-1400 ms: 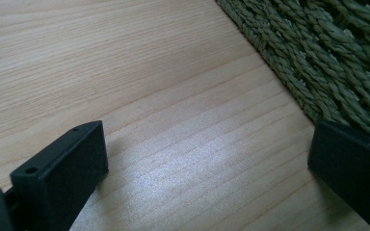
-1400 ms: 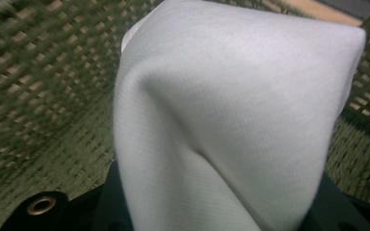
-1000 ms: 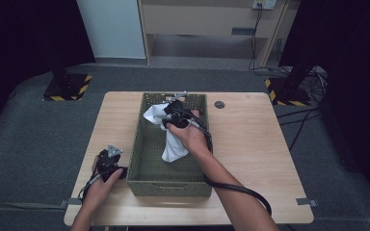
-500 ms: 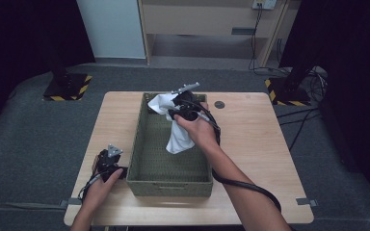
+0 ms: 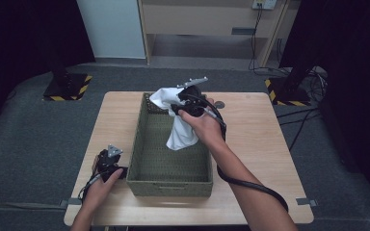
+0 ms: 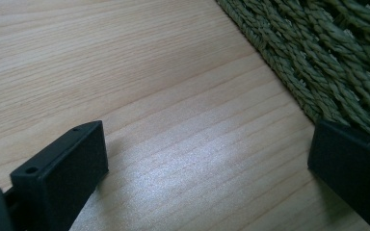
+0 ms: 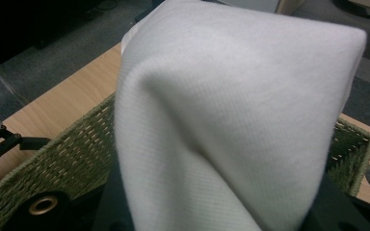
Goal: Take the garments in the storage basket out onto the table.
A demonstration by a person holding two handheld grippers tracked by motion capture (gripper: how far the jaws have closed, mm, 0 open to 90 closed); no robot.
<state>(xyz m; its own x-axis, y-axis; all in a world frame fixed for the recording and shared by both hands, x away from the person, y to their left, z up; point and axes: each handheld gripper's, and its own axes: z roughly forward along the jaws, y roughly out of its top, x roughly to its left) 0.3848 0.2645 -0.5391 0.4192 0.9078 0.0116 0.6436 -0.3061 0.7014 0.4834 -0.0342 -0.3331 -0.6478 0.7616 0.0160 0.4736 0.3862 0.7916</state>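
Two black jaws of the right gripper (image 5: 178, 107) are all but buried: in the right gripper view the white cloth (image 7: 231, 125) drapes over them and hides their tips, leaving just dark slivers at the bottom corners of the frame. In the high view the gripper is clamped on the cloth's upper part, just above the middle of the frame. The cloth's folds make its full outline hard to read; one bunched end sticks out to the upper left of the gripper, and the rest hangs as a long tail with its long axis running top to bottom, its lower end over the inside of the woven basket (image 5: 147, 166). Whether that end touches the basket floor cannot be told.

The left gripper (image 5: 107, 161) sits at the lower left of the high view, on the wooden table (image 5: 260, 144) just beside the basket's left wall. In the left gripper view its jaws stand wide apart with nothing between them but bare wood; the right one is cut off by the frame edge, close against the basket weave.

Counted: one cloth, one basket, two grippers, one table
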